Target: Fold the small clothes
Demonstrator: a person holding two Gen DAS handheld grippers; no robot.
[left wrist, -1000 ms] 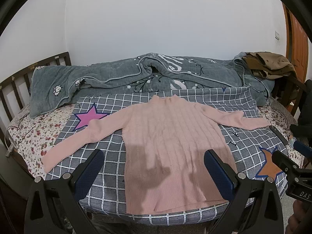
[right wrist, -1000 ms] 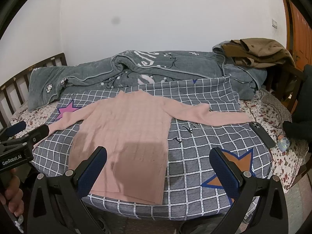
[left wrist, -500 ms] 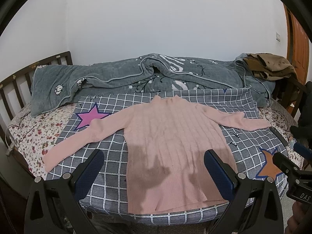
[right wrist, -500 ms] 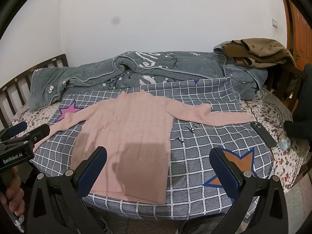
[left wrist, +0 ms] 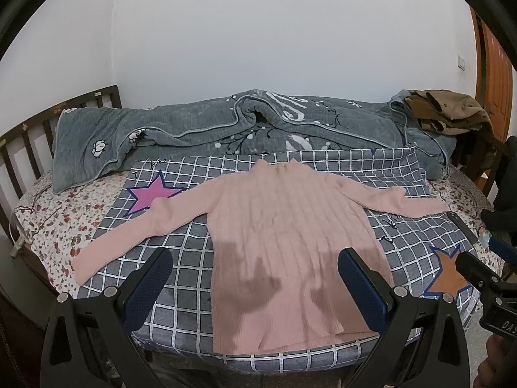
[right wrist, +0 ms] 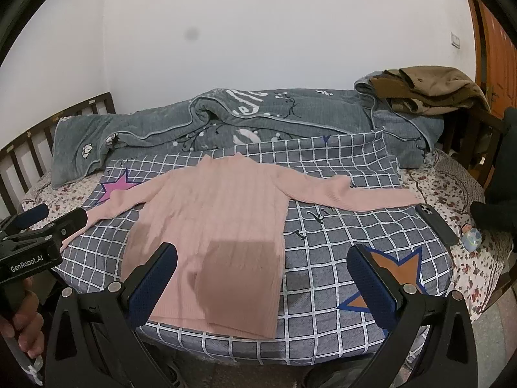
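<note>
A white-walled room holds the bed (left wrist: 48, 213) we face, its floral sheet half covered by a grey checked cloth with stars (left wrist: 181, 249). Along the far side lies a rumpled grey quilted blanket (left wrist: 200, 129), and at its right end a brown garment (left wrist: 449, 110) is heaped.

The pink ribbed long-sleeved sweater (left wrist: 284, 226) lies flat on the checked cloth — collar toward the wall, hem at the near edge, both sleeves spread outward. In the right wrist view it sits left of centre (right wrist: 210, 226), its right sleeve reaching toward a dark phone (right wrist: 436, 223) near the bed's right edge.

Our left tongs (left wrist: 255, 278) hover above the near edge with their blue-padded fingers (left wrist: 148, 287) spread wide, released and grasping nothing; their shadow falls on the sweater's lower half. Our right tongs (right wrist: 263, 274) hang likewise released — apart from the fabric, over the hem's right corner and the orange star (right wrist: 387, 278).
</note>
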